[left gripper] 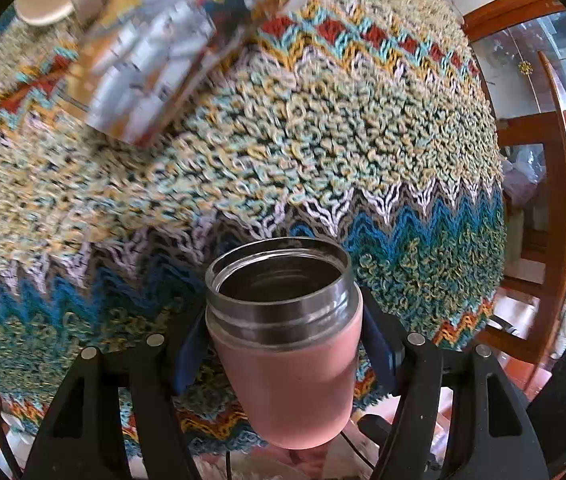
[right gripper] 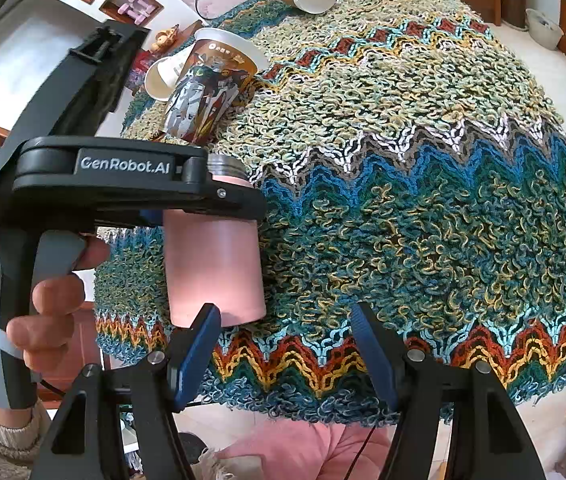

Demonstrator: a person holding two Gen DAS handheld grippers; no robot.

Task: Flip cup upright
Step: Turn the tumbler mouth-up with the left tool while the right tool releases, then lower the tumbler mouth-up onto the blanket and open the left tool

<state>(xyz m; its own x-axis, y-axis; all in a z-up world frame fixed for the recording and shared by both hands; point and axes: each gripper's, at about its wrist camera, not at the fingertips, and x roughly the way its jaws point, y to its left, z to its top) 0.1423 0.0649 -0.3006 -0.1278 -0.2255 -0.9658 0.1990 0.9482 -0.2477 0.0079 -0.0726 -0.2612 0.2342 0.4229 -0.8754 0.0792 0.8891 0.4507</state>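
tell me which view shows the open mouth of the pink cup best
The left wrist view: the pink cup, gripped in the left gripper, faces the camera so its steel rim and dark interior show. The right wrist view gives only its side wall, with the rim mostly hidden behind the gripper body.

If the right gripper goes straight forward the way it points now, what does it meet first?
Probably the knitted cloth: the open right gripper points across it, with nothing between the fingers. The pink cup stands left of that line, though depth is unclear.
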